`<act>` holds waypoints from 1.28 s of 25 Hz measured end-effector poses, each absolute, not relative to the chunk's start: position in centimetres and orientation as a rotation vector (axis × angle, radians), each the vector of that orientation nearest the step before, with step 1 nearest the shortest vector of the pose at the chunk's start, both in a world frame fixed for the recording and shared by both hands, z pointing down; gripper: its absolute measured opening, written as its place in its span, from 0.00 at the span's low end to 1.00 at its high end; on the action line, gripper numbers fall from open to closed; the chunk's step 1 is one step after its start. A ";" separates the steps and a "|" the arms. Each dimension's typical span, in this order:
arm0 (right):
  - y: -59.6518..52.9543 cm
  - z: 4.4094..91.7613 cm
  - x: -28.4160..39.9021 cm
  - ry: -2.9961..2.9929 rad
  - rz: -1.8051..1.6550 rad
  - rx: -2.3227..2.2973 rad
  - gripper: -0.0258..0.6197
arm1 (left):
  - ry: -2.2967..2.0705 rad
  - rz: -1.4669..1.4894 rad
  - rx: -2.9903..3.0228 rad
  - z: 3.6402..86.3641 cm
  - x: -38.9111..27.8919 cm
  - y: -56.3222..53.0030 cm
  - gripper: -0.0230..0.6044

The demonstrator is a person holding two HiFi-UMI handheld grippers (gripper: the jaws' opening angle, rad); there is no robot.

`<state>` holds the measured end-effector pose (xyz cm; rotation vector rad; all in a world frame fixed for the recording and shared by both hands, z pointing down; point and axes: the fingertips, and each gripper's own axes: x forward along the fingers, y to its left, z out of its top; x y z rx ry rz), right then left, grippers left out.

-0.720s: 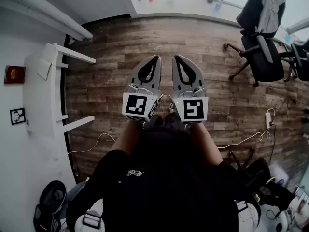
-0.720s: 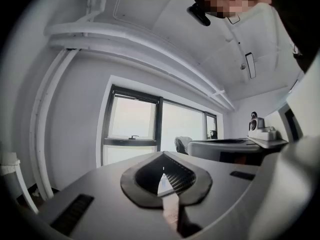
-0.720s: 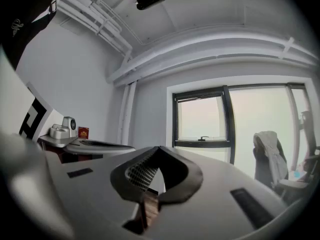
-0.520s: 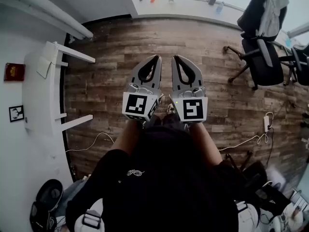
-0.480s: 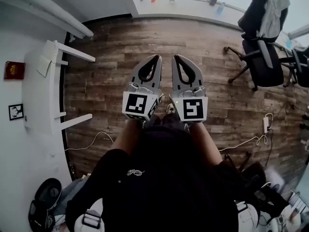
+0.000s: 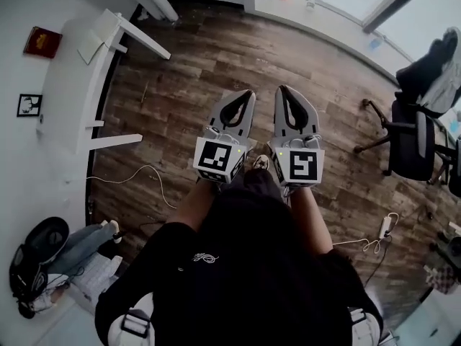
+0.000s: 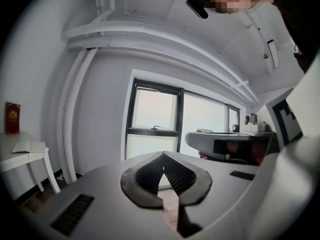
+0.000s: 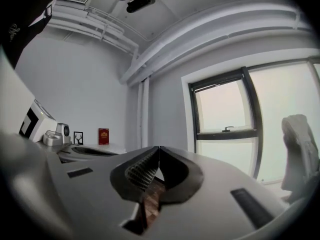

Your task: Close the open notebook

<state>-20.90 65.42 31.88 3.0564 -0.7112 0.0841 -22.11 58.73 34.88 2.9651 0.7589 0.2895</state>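
Note:
The open notebook lies with white pages up on the white table at the far left of the head view. It also shows at the left edge of the left gripper view, notebook. My left gripper and right gripper are held side by side in front of the person's body over the wooden floor, well to the right of the table. Both are shut with nothing between the jaws, as the left gripper and right gripper show in their own views.
A red book and a small framed picture stand along the table's wall side. Office chairs are at the right. A cable and a power strip lie on the floor. Bags sit at the lower left.
The head view has swung: the table and notebook now sit tilted and higher at the left, the chairs lower at the right. Both grippers stay shut, side by side in front of the body.

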 end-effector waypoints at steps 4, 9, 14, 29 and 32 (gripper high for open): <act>60.5 33.0 -18.4 -0.855 0.125 3.015 0.07 | 0.633 0.299 2.977 35.7 -19.8 54.2 0.04; 53.1 33.3 -15.2 -1.010 0.119 2.945 0.07 | 0.501 0.278 2.968 36.1 -16.5 47.3 0.04; 44.9 32.7 -11.1 -1.124 0.118 2.877 0.07 | 0.384 0.237 2.960 34.6 -13.0 39.4 0.04; 19.3 32.1 -8.8 -1.614 0.131 2.589 0.07 | -0.141 0.204 2.944 34.6 -12.5 14.9 0.04; 16.3 32.6 -7.7 -1.668 0.131 2.551 0.07 | -0.206 0.204 2.932 35.2 -11.6 12.2 0.04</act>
